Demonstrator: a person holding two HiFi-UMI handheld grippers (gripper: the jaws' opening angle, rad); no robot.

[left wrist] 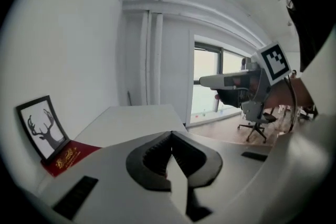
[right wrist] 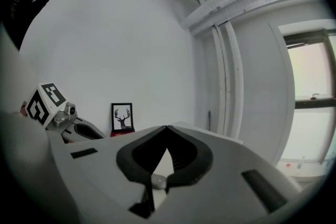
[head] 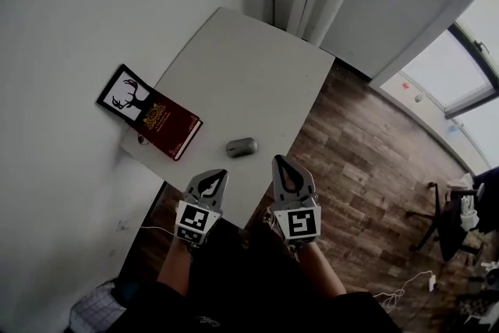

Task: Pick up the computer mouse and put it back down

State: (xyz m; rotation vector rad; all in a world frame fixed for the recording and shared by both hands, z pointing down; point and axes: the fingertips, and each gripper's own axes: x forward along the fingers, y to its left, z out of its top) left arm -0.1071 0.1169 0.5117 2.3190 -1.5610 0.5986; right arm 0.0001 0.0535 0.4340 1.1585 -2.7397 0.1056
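Observation:
The grey computer mouse [head: 242, 147] lies near the front edge of the white table [head: 249, 66]. Both grippers hover just in front of that edge, short of the mouse. My left gripper [head: 221, 174] is below and left of it, jaws shut and empty; the left gripper view shows the closed tips [left wrist: 171, 134] over the tabletop. My right gripper [head: 278, 161] is below and right of the mouse, also shut with nothing held. In the right gripper view the closed tips [right wrist: 167, 127] point over the table, and a small grey rounded shape shows in the gap beneath them.
A dark red book [head: 169, 129] lies on the table's left corner, with a framed deer picture [head: 125, 94] leaning on the wall behind it. Wood floor [head: 366, 168] lies to the right, with an office chair [head: 448, 214] and cables. A window [left wrist: 207, 81] is beyond the table.

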